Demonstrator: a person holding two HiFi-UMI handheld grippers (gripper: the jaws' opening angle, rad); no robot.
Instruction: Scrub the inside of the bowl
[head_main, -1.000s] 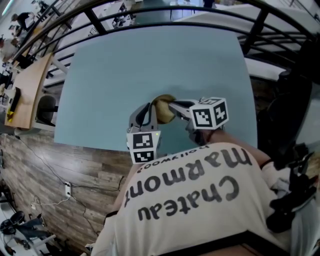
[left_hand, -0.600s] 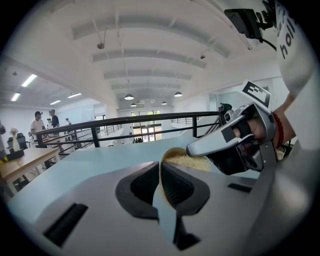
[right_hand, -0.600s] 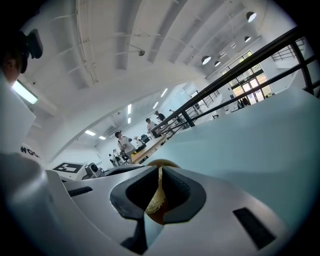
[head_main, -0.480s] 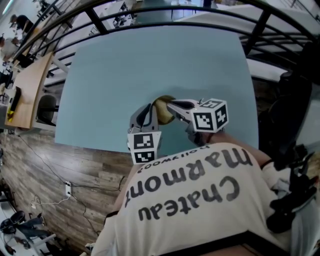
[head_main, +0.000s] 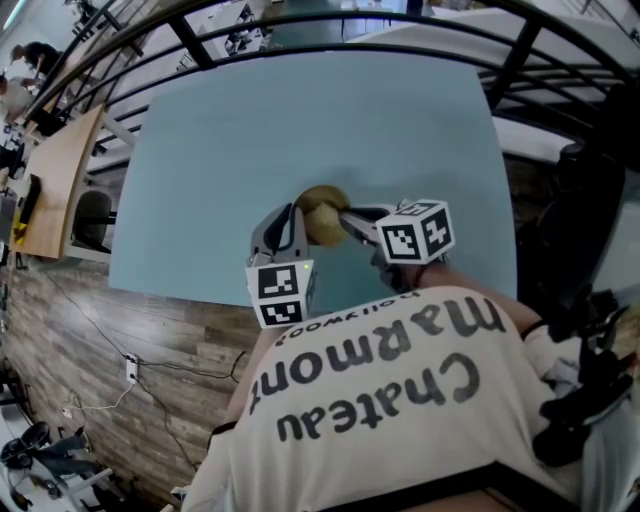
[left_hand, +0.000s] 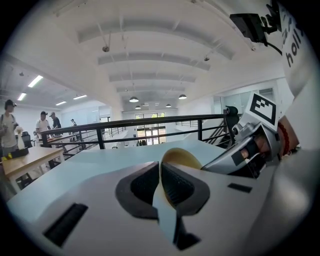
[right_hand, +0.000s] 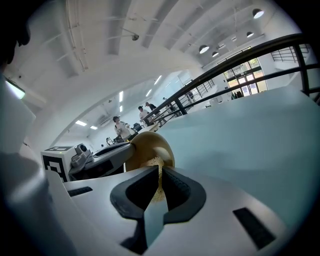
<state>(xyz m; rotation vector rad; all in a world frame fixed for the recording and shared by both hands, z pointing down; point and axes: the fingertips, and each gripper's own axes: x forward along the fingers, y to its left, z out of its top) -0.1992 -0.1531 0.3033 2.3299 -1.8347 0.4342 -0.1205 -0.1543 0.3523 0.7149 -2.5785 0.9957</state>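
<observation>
Legible print was found only on my shirt (head_main: 380, 370). In the head view, large dark letters across it read "Chateau Marmont", upside down to the camera. A smaller line near the collar appeared to read "Hollywood", though the letters were tiny. In the left gripper view, the shirt's edge (left_hand: 296, 47) showed the fragment "holl".
</observation>
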